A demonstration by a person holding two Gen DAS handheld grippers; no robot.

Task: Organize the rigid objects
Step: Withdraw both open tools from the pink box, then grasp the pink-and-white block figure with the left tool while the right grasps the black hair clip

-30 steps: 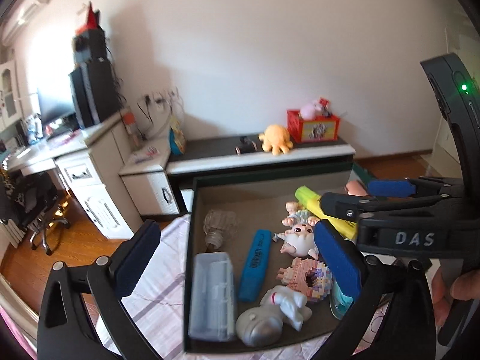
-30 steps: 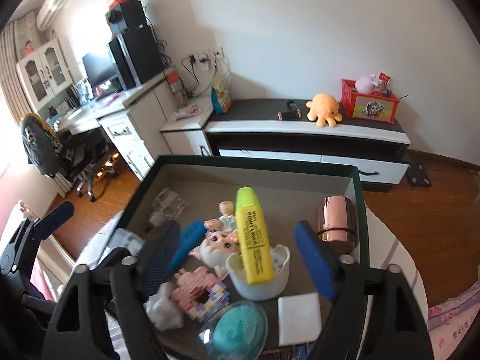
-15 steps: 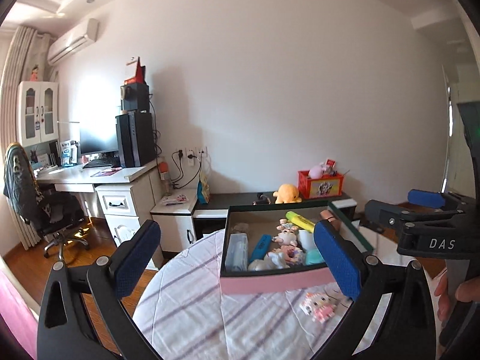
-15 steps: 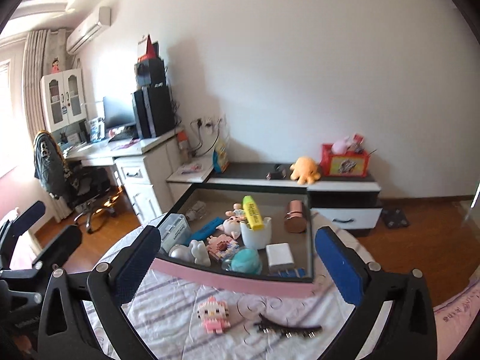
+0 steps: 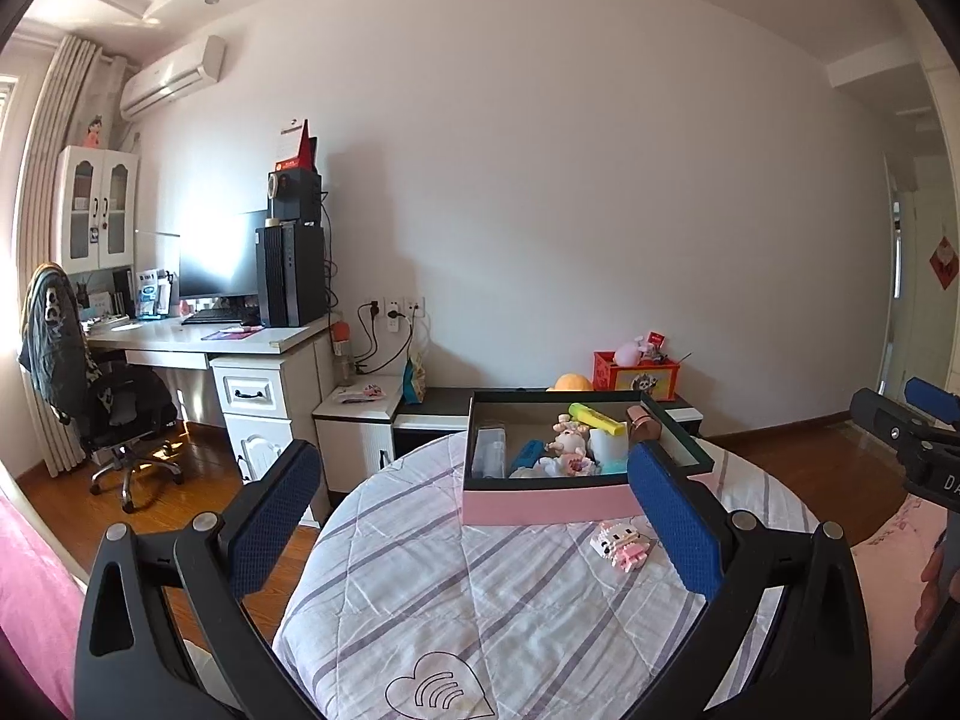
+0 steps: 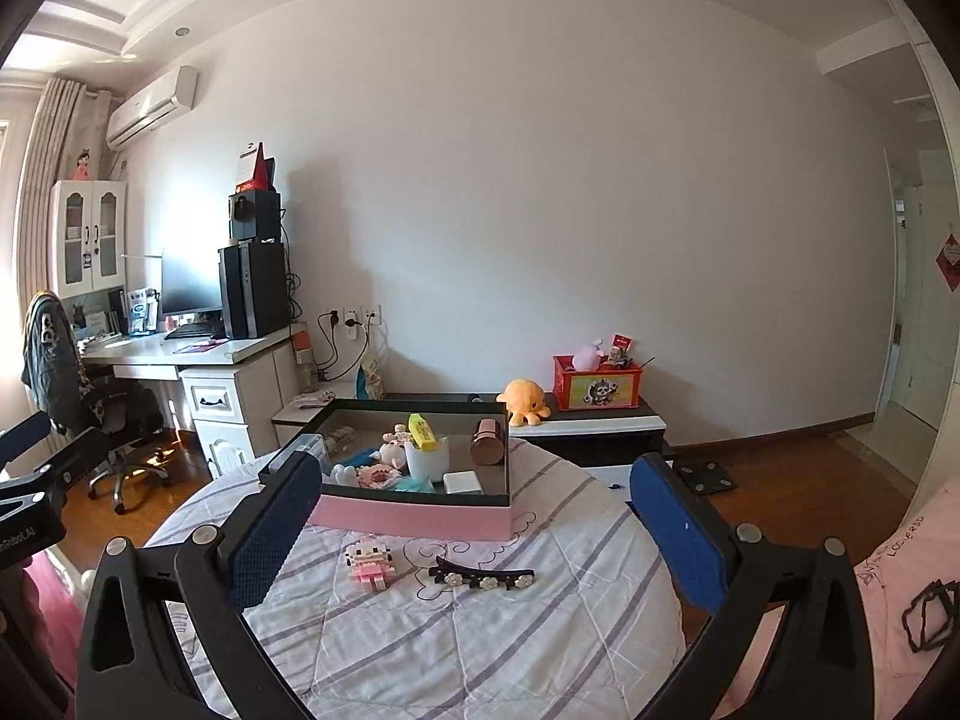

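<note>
A pink box with a dark rim [image 5: 540, 504] [image 6: 414, 519] sits at the far side of a round table covered in striped cloth [image 5: 480, 600] [image 6: 480, 630]. Inside it are a yellow highlighter [image 6: 422, 432], a white cup [image 6: 426, 462], a copper tin [image 6: 487, 441] and small figures. A pink block figure [image 5: 621, 543] [image 6: 372, 561] and a black hair clip [image 6: 483, 573] lie on the cloth in front of the box. My left gripper [image 5: 474, 522] and my right gripper [image 6: 474, 528] are both open and hold nothing, well back from the box.
A desk with a monitor and a computer tower [image 5: 288, 276] stands at the left, an office chair [image 5: 114, 414] before it. A low cabinet along the wall carries an orange plush [image 6: 523, 402] and a red box [image 6: 594, 387]. Pink bedding [image 6: 900, 588] lies at the right.
Both grippers have pulled far back from above the box, which now looks small and distant. The right gripper's jaws have widened. The highlighter stays in the white cup in the box.
</note>
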